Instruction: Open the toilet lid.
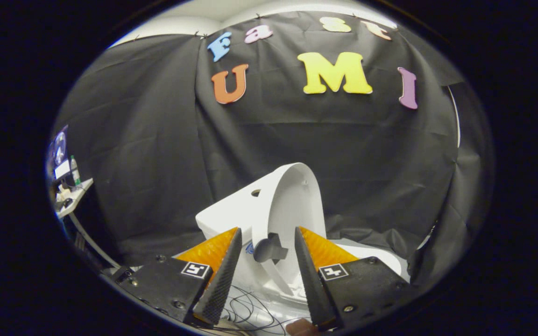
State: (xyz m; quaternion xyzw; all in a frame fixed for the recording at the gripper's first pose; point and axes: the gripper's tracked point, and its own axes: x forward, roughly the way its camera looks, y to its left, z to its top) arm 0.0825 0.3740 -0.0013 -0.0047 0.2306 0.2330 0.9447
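Observation:
A white toilet stands just ahead of my fingers against the black cloth wall. Its lid (292,196) is raised and stands nearly upright, leaning back toward the white tank (224,212). A small grey knob-like handle (269,248) sticks out from the lid's lower part. My gripper (268,231) is open, with one finger on each side of that handle and a small gap on both sides, so neither finger presses on it. Part of the white bowl rim (383,259) shows to the right behind my right finger.
Thin dark cables (250,310) lie on the white surface below the fingers. A fingertip of a person's hand (302,327) shows at the gripper's base. Far left, a small desk (74,191) holds a bottle and other items.

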